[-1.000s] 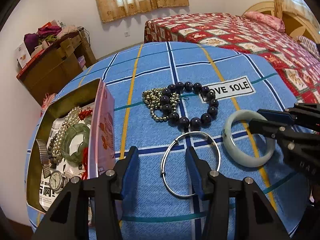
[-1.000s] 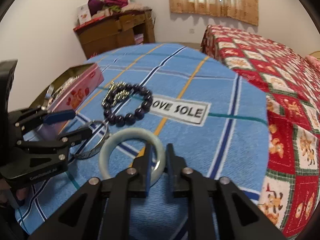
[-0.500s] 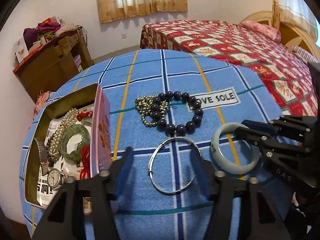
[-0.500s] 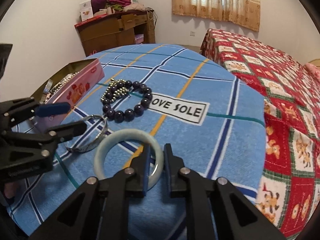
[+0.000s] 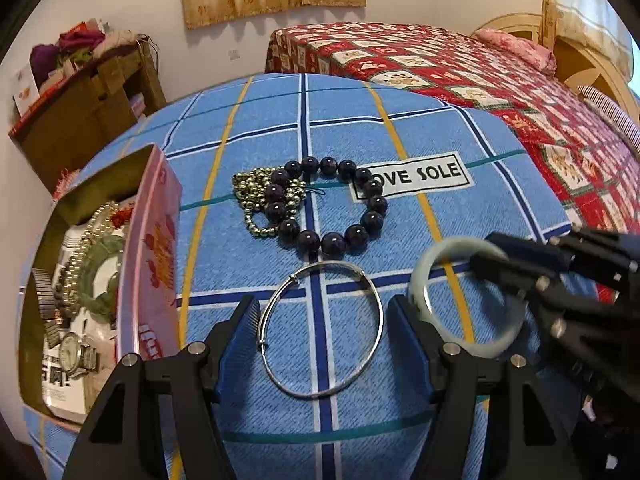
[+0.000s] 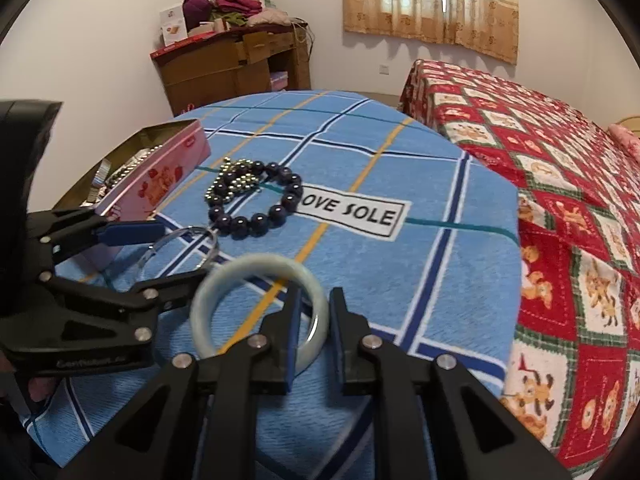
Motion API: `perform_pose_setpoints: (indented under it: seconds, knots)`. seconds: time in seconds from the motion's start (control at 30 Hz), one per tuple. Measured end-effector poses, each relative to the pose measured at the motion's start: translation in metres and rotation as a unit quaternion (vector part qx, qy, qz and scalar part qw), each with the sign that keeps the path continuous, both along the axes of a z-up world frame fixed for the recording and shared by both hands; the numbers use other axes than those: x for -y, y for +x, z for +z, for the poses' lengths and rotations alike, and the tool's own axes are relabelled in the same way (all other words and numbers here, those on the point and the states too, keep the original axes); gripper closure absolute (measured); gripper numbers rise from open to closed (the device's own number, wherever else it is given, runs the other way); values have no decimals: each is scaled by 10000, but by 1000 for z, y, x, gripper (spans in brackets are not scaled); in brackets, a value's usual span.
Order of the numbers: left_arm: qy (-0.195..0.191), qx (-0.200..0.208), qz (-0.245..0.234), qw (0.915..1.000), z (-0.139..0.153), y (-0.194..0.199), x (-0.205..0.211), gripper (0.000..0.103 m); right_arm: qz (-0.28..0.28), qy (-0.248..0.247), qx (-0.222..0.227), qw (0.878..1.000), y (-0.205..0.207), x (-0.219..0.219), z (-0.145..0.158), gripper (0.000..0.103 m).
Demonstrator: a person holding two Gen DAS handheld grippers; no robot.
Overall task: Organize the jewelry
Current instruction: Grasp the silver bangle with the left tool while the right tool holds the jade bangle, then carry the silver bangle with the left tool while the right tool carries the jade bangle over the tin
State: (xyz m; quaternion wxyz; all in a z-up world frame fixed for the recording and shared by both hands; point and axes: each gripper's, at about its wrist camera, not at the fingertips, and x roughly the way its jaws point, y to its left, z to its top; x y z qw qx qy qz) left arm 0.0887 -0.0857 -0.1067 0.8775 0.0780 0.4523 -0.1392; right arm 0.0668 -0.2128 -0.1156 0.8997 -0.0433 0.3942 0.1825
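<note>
Crowded near edge, open cloth beyond

The far half of the blue checked worktop [image 5: 460,128] lies bare — free passage there. Nearer, the silver bangle [image 5: 320,330], the pale jade bangle [image 5: 436,276] and the dark bead bracelet [image 5: 332,204] over gold beads [image 5: 256,196] lie close together; the pink tin [image 5: 154,264] walls the left edge, and the red-quilted bed [image 6: 560,184] bounds the right.

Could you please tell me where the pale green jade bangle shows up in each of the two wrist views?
Left wrist view: the jade bangle lies lower right, partly behind the right gripper.
Right wrist view: the bangle sits bottom centre, its near rim between the fingers.
Shared landmark: the "OVE SOLE" label, beyond the bangle in both.
</note>
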Motion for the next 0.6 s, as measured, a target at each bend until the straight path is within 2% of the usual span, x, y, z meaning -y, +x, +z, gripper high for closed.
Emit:
perform_pose_setpoints:
  seconds: [0.1,0.3,0.33,0.37,0.43,0.5,0.53,0.6]
  knots:
    - [-94,-23,-49,9999,0,-1,-2,40,49,-94,84,9999,-3,-6,-1,83]
    - [-38,101,-63,9999,3,-10,-3,40,155,-135,15,9998,-3,-9,-1,82]
    - [-53,137,-55,9999,4,-11,-4,40,156,-126,14,9998,-3,-9,-1,80]
    - [-62,178,-46,9998,6,-13,-4,40,177,-37,-14,9998,-3,-9,-2,74]
    - [-51,295,-28,9995,10,-16,-5,40,209,-179,78,9996,-6,-14,-3,73]
    - [-108,320,-39,9994,13,-17,-7,40,204,-166,81,9996,-7,-15,-2,77]
    - [-128,347,-8,9993,15,-18,-8,40,185,-26,48,9998,-6,-12,-1,87]
    - [-213,392,23,9990,20,-20,-12,40,211,282,-86,9993,-5,-7,0,88]
